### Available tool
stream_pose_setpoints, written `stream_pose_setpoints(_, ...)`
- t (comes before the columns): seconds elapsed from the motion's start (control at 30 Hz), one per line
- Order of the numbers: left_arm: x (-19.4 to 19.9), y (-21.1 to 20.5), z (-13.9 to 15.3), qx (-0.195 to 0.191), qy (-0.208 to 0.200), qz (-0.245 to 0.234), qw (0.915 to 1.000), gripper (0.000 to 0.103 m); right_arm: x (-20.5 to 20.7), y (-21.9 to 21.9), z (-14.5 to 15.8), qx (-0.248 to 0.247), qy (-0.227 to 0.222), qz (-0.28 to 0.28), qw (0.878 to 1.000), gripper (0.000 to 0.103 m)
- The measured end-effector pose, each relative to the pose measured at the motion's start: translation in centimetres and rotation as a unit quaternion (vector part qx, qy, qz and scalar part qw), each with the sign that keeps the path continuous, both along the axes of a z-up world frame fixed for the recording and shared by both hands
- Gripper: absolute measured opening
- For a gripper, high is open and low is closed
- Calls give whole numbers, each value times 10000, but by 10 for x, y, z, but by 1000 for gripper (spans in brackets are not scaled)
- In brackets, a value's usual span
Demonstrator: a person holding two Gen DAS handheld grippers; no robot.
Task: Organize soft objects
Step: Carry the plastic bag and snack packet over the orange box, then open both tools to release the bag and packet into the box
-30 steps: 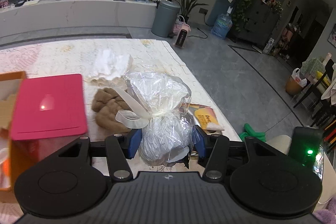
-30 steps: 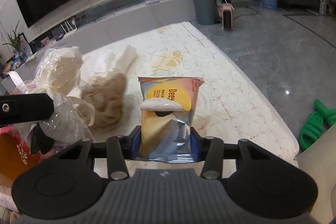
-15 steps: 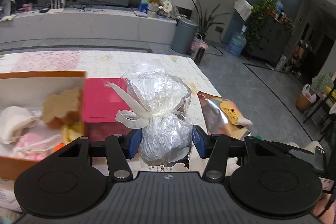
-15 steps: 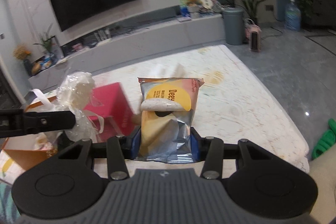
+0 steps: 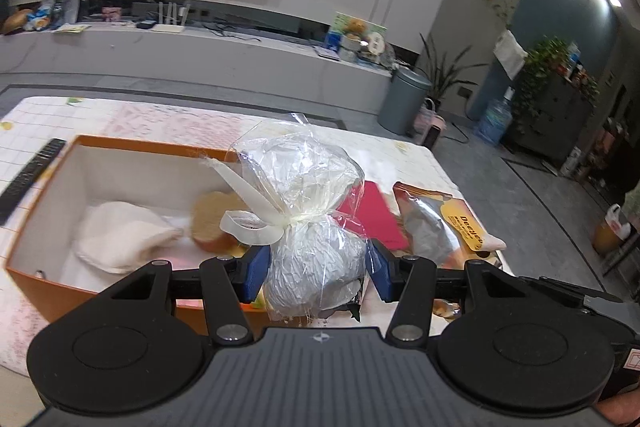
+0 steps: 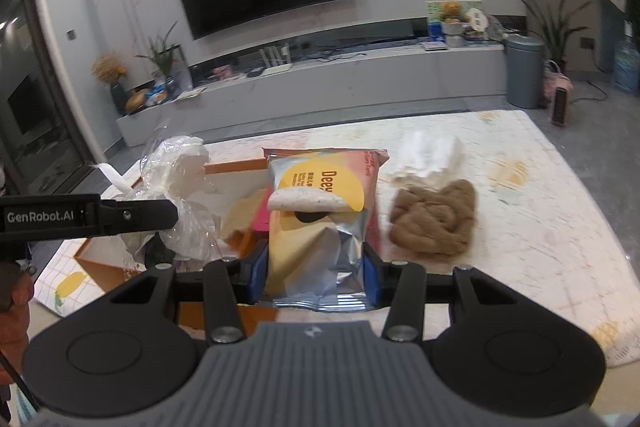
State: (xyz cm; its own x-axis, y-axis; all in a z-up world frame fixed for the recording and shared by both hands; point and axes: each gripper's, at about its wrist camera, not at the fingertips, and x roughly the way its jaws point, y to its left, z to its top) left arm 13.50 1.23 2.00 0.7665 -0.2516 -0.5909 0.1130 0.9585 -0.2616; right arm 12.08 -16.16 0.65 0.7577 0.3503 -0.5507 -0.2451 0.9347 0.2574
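Left gripper [image 5: 316, 269] clamped on crinkly clear plastic bag tied with white ribbon [image 5: 308, 223], hovering over near edge of open orange cardboard box [image 5: 40, 195]. Best lowered well inside before letting go, clear of white cloth [image 5: 120, 239]. Right gripper [image 6: 316, 277] squeezed onto yellow-and-silver foil snack packet [image 6: 320, 223], just beside box.

Patterned table [image 6: 520, 227], orange box [image 5: 120, 149] (open), brown plush [image 6: 434, 217]

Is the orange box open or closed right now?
Open: the orange box has no lid on top, and its white interior and the soft items inside are exposed.
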Motion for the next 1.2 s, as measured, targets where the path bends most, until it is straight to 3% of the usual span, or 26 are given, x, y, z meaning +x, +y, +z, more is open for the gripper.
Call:
stream_pose_setpoints(0.53,9,111,5,505,214,428,9976,60,41,111,13,215,180,876,9958,46)
stream_pose_setpoints(0.87,44,142,-31,753,1112,147,9908,60,80,175,-11,405,844,1397,9858,46)
stream_pose_setpoints(1.2,71,157,-65,1034,1958,-97,9751,60,113,203,-53,413,1664,1488,9739,46)
